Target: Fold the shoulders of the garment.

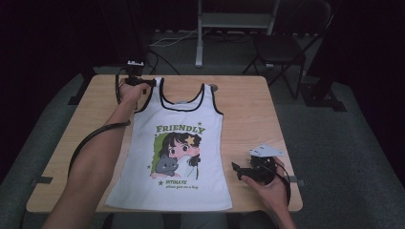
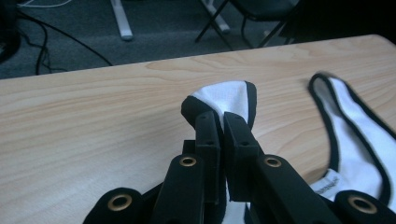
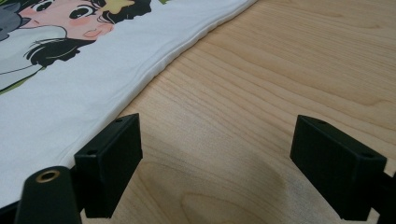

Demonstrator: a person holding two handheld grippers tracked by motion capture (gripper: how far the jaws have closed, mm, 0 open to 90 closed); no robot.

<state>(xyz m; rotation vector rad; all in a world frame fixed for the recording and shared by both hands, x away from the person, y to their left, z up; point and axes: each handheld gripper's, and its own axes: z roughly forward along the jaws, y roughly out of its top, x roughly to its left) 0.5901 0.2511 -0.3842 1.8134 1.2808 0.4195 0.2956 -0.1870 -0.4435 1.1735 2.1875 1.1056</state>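
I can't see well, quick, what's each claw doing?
Left gripper: closed, pinching the tank top's strap.
Right gripper: open, holding nothing, beside the tank top over the table.

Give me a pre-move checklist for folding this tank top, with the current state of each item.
1. Left hand-held gripper clamped on the strap: ok.
2. Other strap lying free on the table: ok.
3. Right hand-held gripper open, nothing between its pads: ok.
4. Right hand-held gripper on the tank top: not ok; it sits beside the side hem.
5. Body of the tank top flat: ok.
6. Whether the pinch takes both fabric layers: cannot tell.
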